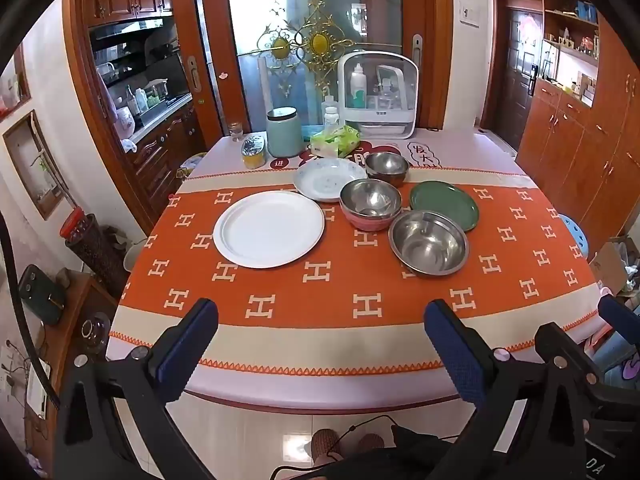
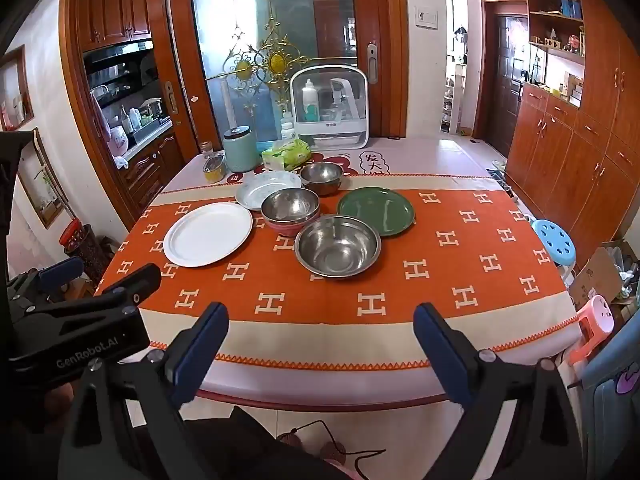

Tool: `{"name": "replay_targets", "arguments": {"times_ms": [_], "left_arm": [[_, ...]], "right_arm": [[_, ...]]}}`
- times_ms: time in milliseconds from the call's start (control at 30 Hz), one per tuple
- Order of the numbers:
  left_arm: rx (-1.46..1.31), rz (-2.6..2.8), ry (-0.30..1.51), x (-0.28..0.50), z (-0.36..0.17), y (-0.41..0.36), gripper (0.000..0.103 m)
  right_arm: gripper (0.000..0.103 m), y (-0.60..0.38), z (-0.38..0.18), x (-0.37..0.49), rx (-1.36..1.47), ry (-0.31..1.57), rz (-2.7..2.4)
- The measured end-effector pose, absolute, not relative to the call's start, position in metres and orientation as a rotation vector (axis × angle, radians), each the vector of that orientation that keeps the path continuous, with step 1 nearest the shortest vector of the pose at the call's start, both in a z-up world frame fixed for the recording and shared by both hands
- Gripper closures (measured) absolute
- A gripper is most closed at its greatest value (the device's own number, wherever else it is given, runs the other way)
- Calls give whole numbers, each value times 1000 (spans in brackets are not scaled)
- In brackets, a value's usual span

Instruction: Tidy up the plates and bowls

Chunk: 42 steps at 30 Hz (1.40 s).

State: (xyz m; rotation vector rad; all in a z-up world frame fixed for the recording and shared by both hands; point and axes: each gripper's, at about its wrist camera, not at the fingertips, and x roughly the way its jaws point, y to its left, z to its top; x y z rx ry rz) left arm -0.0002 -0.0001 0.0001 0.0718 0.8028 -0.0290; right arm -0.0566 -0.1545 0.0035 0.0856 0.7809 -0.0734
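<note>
On the orange tablecloth lie a large white plate (image 1: 269,229) (image 2: 208,233), a patterned white plate (image 1: 330,179) (image 2: 267,189), a green plate (image 1: 444,204) (image 2: 375,210), a big steel bowl (image 1: 429,243) (image 2: 338,246), a steel bowl nested in a pink bowl (image 1: 370,204) (image 2: 291,210), and a small steel bowl (image 1: 387,167) (image 2: 321,177) behind. My left gripper (image 1: 320,332) and right gripper (image 2: 320,330) are both open and empty, held before the table's near edge, well short of the dishes.
At the table's far end stand a green canister (image 1: 284,131), a tissue pack (image 1: 334,140), a jar (image 1: 253,153), bottles and a white cabinet box (image 1: 378,94). A blue stool (image 2: 554,242) stands right of the table. Wooden cabinets line both sides.
</note>
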Motion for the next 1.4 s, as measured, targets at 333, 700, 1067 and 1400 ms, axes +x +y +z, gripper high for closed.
{"name": "replay_targets", "arguments": {"times_ms": [333, 700, 1067, 1400], "left_arm": [[71, -33, 797, 3, 4, -2, 1], [72, -33, 793, 4, 7, -3, 1], [72, -32, 793, 4, 6, -3, 1], [72, -36, 794, 3, 4, -3, 1]], "right_arm": [[9, -156, 3, -55, 88, 781, -72], [8, -158, 3, -52, 88, 781, -74], [8, -161, 2, -48, 89, 781, -72], [8, -164, 5, -41, 89, 785, -66]]}}
